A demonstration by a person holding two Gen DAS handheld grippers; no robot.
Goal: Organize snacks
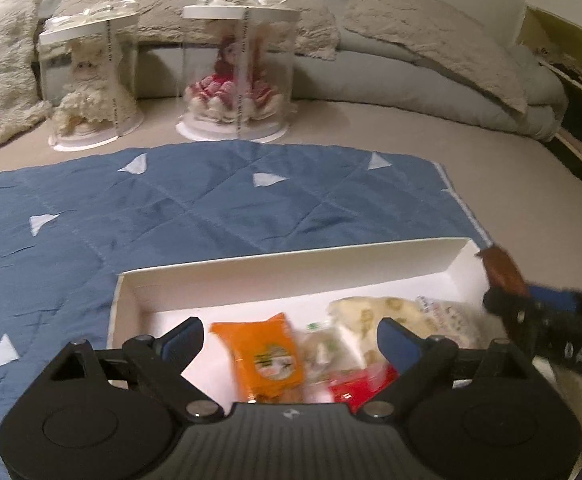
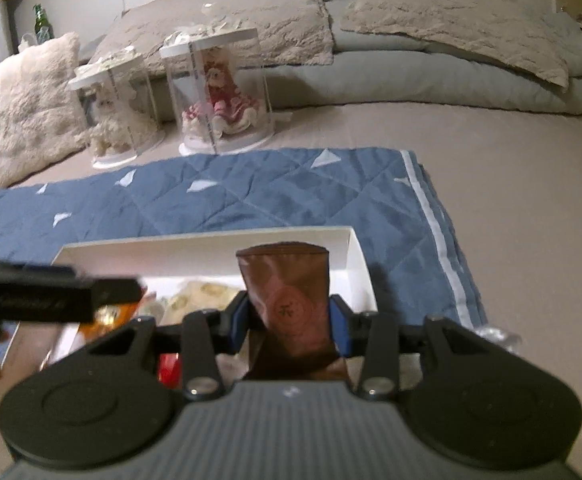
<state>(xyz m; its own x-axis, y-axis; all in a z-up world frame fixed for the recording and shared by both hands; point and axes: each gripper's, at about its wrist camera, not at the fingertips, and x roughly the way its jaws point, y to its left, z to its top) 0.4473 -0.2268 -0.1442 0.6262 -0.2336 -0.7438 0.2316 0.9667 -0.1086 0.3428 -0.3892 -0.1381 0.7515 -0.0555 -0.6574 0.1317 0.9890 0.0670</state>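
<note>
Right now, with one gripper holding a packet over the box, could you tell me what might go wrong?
1. The right gripper pinches the brown packet only at its lower half; the top could flop or slip on release.
2. The two grippers are close over the white box; the open left gripper might collide with the right.
3. The orange packet and other snacks crowd the floor, so the new packet may land on top.

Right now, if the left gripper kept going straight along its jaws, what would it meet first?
Most likely the orange snack packet lying in the white box, which sits between the open jaws of the left gripper. Depth is unclear; the neighbouring pale packet could be touched too.
</note>
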